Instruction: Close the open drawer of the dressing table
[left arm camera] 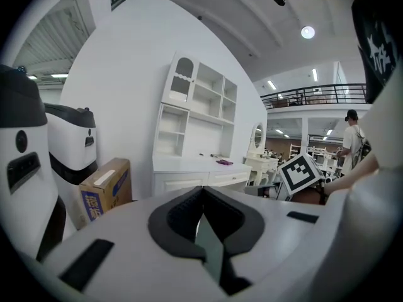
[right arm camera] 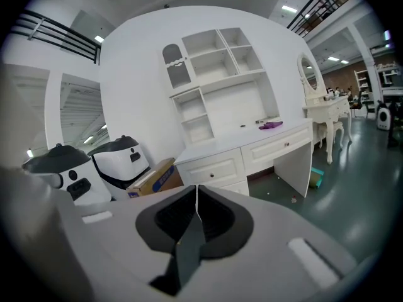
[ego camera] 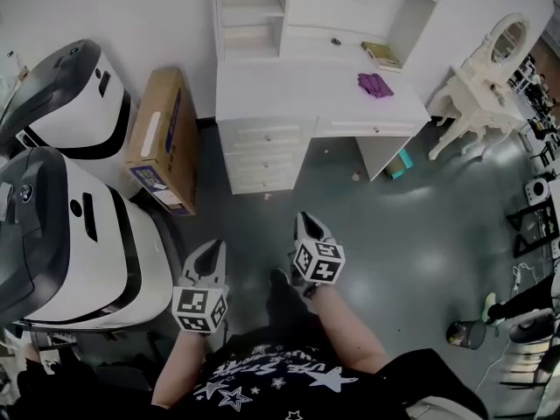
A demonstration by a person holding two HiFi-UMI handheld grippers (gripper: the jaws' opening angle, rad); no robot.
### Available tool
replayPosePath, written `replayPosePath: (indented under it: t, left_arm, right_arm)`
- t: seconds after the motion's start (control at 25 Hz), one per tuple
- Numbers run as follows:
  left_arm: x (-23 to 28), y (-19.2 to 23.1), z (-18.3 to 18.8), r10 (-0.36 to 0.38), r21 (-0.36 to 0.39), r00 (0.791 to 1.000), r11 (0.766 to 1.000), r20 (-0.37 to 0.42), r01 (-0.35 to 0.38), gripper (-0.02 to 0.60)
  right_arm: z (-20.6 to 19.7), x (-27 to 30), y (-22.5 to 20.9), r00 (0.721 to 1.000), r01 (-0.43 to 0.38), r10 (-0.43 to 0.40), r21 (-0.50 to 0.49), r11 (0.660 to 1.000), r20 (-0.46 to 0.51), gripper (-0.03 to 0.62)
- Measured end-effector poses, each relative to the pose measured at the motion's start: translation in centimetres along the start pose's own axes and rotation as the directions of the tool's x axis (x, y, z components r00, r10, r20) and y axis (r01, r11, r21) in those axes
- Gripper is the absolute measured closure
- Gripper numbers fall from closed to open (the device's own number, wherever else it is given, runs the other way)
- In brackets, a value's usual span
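Ahead, dressing table [ego camera: 297, 90], well beyond left tool [ego camera: 213, 250] and right tool [ego camera: 308, 223], jaws together.

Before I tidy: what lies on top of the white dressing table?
On the dressing table lie a purple cloth, a book-like item and a small dark object. Anything beneath the cloth is covered.

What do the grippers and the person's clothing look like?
The left gripper and right gripper have pale grey bodies and black tapering jaws, each with a cube of black-and-white square markers. No cables show. The T-shirt is dark, short-sleeved, printed with white stars.
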State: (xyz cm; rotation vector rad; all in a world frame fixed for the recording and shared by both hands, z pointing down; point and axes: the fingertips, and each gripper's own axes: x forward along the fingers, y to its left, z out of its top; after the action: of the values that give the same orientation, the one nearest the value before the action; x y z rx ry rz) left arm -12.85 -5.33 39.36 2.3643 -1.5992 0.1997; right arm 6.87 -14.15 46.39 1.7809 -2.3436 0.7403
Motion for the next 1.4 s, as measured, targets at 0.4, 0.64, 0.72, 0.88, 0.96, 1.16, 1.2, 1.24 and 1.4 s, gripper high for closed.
replayPosePath:
  t: [0.4, 0.64, 0.72, 0.88, 0.96, 1.16, 1.2, 1.24, 1.4]
  left_arm:
    - [-10.4, -2.2, -1.5, -0.036, -0.014, 0.998, 0.999, 0.05, 0.037, 0.572]
    - [-12.0, -3.8, -2.9, -0.099, -0.016, 0.994, 0.995, 0.036, 0.099, 0.572]
    - [-12.0, -4.7, -3.2, -0.119, -0.014, 0.992, 0.993, 0.032, 0.119, 0.572]
    - [-12.0, -6.9, -3.1, -0.156, 0.012, 0.987, 0.988, 0.031, 0.156, 0.572]
    - [-12.0, -8.2, -3.1, -0.17, 0.019, 0.985, 0.985, 0.033, 0.169, 0.572]
    - [-12.2, -9.8, -3.6, -0.168, 0.029, 0.985, 0.985, 0.024, 0.167, 0.572]
    - [-12.4, -10.1, -3.8, -0.164, 0.03, 0.986, 0.986, 0.02, 0.163, 0.572]
    - [-12.6, -10.5, -4.0, -0.159, 0.03, 0.987, 0.987, 0.016, 0.159, 0.572]
    - [-13.2, -12.6, -3.9, -0.141, 0.034, 0.99, 0.99, 0.02, 0.14, 0.572]
  right_arm:
    - [-1.6, -11.3, 5.7, 0.997, -0.015, 0.026, -0.146, 0.989, 0.074, 0.591]
    - [-1.8, -17.7, 5.1, 0.993, 0.036, -0.012, -0.21, 0.977, 0.115, 0.591]
    - [-2.3, -19.2, 4.5, 0.995, 0.045, -0.022, -0.228, 0.973, 0.101, 0.592]
    - [-3.0, -20.8, 4.3, 0.997, 0.032, -0.012, -0.273, 0.961, 0.077, 0.592]
    - [-3.0, -21.1, 4.0, 0.997, 0.031, -0.011, -0.273, 0.962, 0.076, 0.592]
    - [-3.3, -21.7, 4.6, 0.997, -0.03, 0.05, -0.289, 0.957, 0.063, 0.592]
    - [-3.6, -22.0, 4.6, 0.996, -0.044, 0.064, -0.295, 0.954, 0.057, 0.592]
    - [-3.9, -22.5, 4.6, 0.996, -0.056, 0.075, -0.301, 0.952, 0.051, 0.592]
    - [-4.3, -23.7, 3.6, 0.994, -0.084, 0.1, -0.297, 0.951, 0.037, 0.592]
